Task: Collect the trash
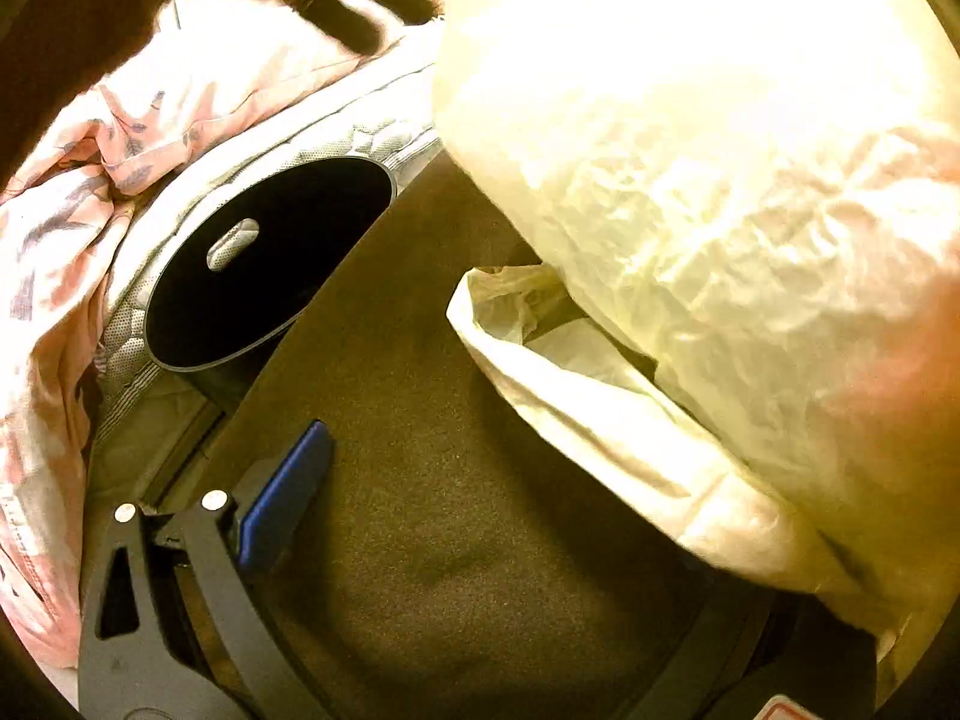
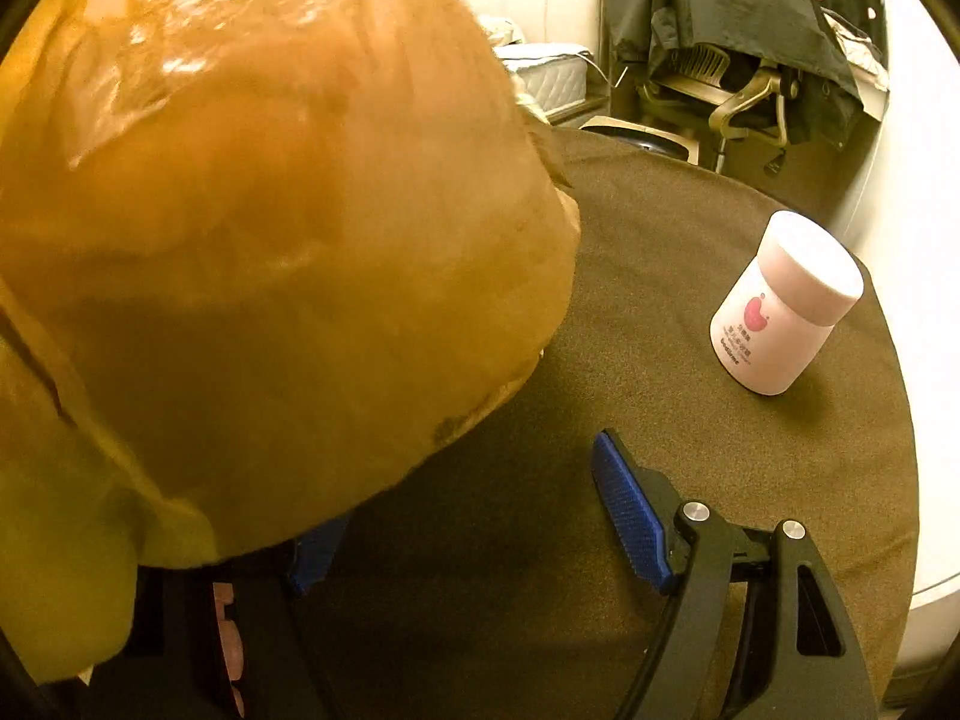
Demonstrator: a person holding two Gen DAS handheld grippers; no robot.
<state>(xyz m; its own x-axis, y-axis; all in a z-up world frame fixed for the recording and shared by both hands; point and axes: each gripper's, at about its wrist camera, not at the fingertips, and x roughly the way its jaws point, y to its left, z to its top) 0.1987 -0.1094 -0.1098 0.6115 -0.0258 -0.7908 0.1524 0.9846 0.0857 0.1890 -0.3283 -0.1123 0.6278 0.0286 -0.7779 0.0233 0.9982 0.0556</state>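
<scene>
A large, crinkled plastic bag (image 1: 720,192) is seen filling the right and far part of the left wrist view, hanging over a desk (image 1: 432,480) covered in dark olive cloth; a lower fold of the bag, with its pale rim open, is draped down toward the near right of the desk; the left gripper (image 1: 480,540) is shown with only one blue-padded finger (image 1: 288,498) in sight at the near left, the other side being hidden under the bag, so it cannot be told how far the fingers are parted or whether the bag is gripped. Beyond the desk's left edge a black round bin (image 1: 264,264) with an oval handle slot is seen, set against a quilted mattress (image 1: 336,120), on which a pink flowered blanket (image 1: 78,228) is heaped. In the right wrist view the same bag (image 2: 264,240) is seen as an amber, translucent mass covering the left half; the right gripper (image 2: 474,516) is held wide apart, one blue finger (image 2: 630,516) bare at the right and the other partly covered by the bag's lower edge; whether that edge is pinched cannot be told. A white jar (image 2: 786,306) with a red mark on its label is stood on the desk at the far right, well apart from the bag; a chair (image 2: 750,90) draped with dark cloth is seen beyond the desk.
</scene>
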